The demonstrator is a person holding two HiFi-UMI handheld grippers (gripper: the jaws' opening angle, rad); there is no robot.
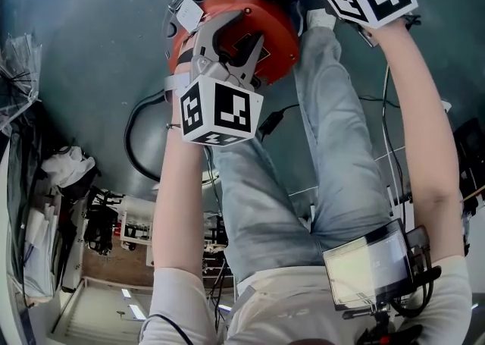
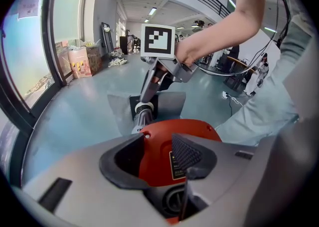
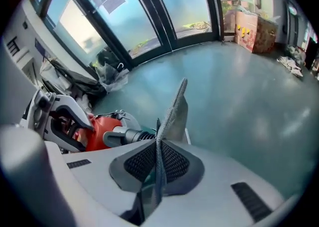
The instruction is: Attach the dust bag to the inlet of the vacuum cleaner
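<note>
Dust bag (image 3: pixel 174 109): one, a flat pouch of grey, felt-like fabric. It is pinched between the fingers of the right gripper (image 3: pixel 158 160), which are closed nearly together on the thin sheet. The right gripper view shows the bag only edge-on, as a narrow strip rising from the textured pads. The left gripper view shows its broad face and a dark square collar (image 2: pixel 135 105), held just above the floor (image 3: pixel 239 101) beyond the vacuum.

One vacuum cleaner (image 1: pixel 265 25) stands on the floor. Its body is round, with a glossy red-orange lid. A single grey inlet tube (image 2: pixel 141 113) with a ribbed end sticks out toward the bag. Its tip meets the collar, but I cannot tell whether it is pushed in.

The left gripper (image 2: pixel 154 157) hangs over the lid with its fingers well apart and nothing clamped. The red top shows between the smooth pad and the cross-hatched one.

There are two marker cubes, one on each gripper. Only the head view shows the person's jeans-clad legs (image 1: pixel 333 154), a black cable (image 1: pixel 136 139) looping over the floor, and a small screen (image 1: pixel 369 262) at the waist.
</note>
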